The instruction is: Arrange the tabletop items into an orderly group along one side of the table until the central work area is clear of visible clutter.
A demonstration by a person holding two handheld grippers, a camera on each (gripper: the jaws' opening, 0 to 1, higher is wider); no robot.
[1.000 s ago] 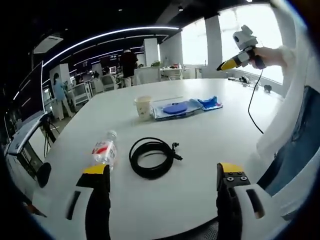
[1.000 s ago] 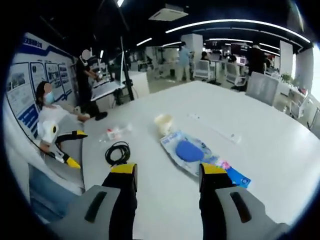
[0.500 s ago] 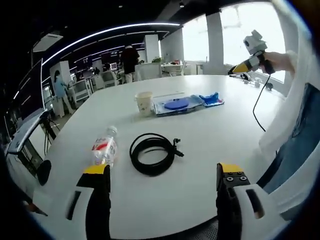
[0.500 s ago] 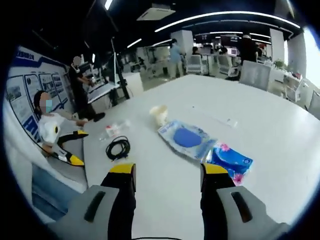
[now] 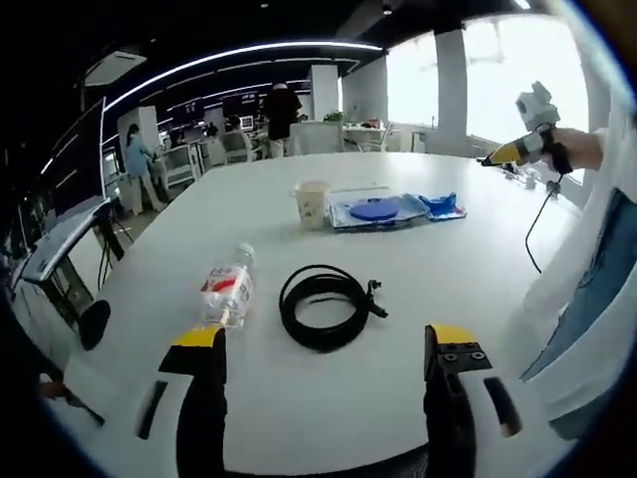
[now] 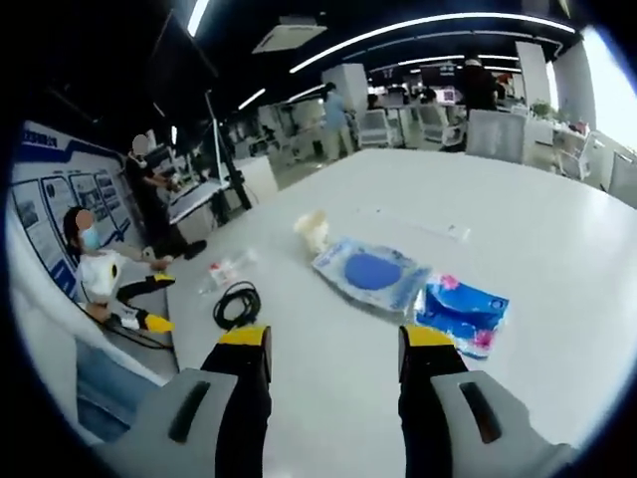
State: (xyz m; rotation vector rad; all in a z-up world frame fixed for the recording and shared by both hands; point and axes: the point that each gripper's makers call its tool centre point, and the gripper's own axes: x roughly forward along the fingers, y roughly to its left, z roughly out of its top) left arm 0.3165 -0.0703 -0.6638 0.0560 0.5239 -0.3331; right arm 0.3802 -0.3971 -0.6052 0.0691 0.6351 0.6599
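The print on the blue tissue pack point(image 6: 463, 311) is too small to read, and what lies inside the clear plastic pouch point(image 6: 370, 275) shows as no more than a flat round blue shape. In the left gripper view the same pouch and pack sit far off toward the far edge of the table point(image 5: 328, 398), small and blurred, just beside a pale paper cup point(image 5: 312, 204) that stands upright. Nearer the person's edge a black cable point(image 5: 325, 306) lies wound in a loose round coil, its plug end sticking out to one side, and beside it a clear plastic bottle point(image 5: 228, 289) with a red-and-white label lies on its side. The table is smooth, white and rounded at the edge. The left gripper point(image 5: 323, 344) hangs over the near edge with jaws spread and nothing between them; the right gripper point(image 6: 333, 341) is likewise spread and empty, over bare tabletop short of the pouch.
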